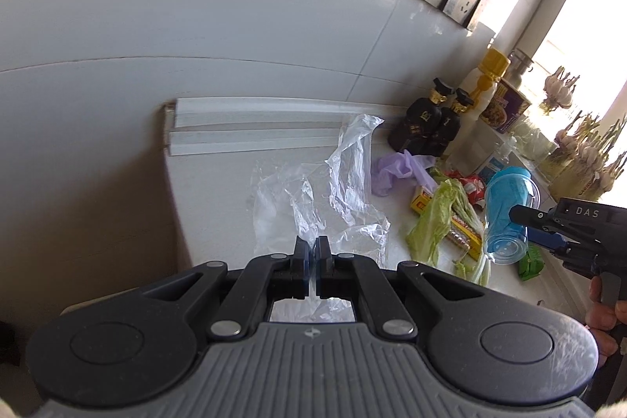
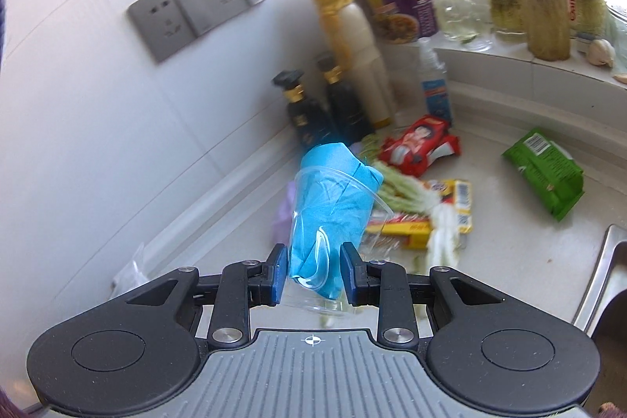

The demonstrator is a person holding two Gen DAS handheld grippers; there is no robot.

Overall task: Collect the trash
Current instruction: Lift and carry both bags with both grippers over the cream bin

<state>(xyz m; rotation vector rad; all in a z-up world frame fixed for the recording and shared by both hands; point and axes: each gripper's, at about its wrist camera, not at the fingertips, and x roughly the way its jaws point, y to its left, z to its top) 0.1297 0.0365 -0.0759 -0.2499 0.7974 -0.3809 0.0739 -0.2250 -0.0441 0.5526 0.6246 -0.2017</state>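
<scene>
In the left wrist view the left gripper point(image 1: 312, 253) sits low in the centre of the frame, its jaws clamped tight on a thin edge of a clear plastic bag point(image 1: 345, 183) — the crumpled film spreads out above the fingertips over the pale countertop point(image 1: 219, 183). To the right of the bag lie a purple glove point(image 1: 399, 169), a limp green cabbage leaf point(image 1: 435, 222) and a yellow box point(image 1: 450, 222) beneath it. At the right edge of that frame the right gripper point(image 1: 521, 222) holds a clear plastic cup point(image 1: 509, 214) stuffed with blue cloth, lifted clear of the countertop.

In the right wrist view the same gripper point(image 2: 313, 273) grips the cup point(image 2: 329, 214) near its base, the blue pads pressing on either side and the cup tilting up towards the frame's centre. Behind it, on the counter, lie a red snack wrapper point(image 2: 419, 143) and, well apart at the right, a green packet point(image 2: 544, 171). Two dark bottles point(image 2: 325, 108) with gold collars stand against the white tiled wall point(image 2: 98, 124), just beside a tall gold-capped bottle point(image 2: 352, 38); a double socket point(image 2: 196, 14) sits in the upper left.
</scene>
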